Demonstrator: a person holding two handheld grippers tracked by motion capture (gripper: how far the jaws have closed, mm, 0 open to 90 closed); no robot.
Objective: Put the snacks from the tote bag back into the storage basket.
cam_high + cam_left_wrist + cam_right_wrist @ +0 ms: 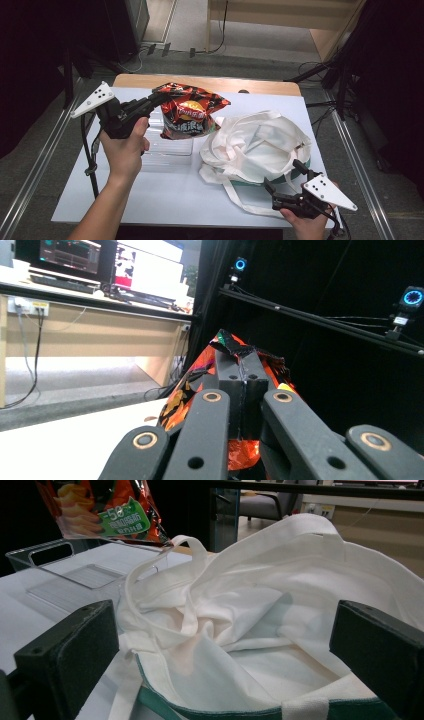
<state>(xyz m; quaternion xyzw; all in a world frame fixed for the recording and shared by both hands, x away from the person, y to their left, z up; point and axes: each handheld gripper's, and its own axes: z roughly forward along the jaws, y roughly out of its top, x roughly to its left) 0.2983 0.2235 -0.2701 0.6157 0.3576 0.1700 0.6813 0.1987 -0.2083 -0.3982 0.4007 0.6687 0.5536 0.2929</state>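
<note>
High view: left claw (159,99) was clamped on the top edge of the chip bag (190,112), bag hanging upper centre, above a clear plastic tray (167,150). Right claw (285,177), lower right, stood apart, nothing gripped, at the near edge of the white tote bag (255,145).

Left gripper view: jaws pinched shut on the crimped seam; monitors (70,255) on a desk, upper left.

Right gripper view: tote's green trim (200,711) along the bottom, open mouth ahead, bag's green label at upper left.

Bench (165,195) had a white top with a wood strip at the far edge; grey floor, dark surroundings.
</note>
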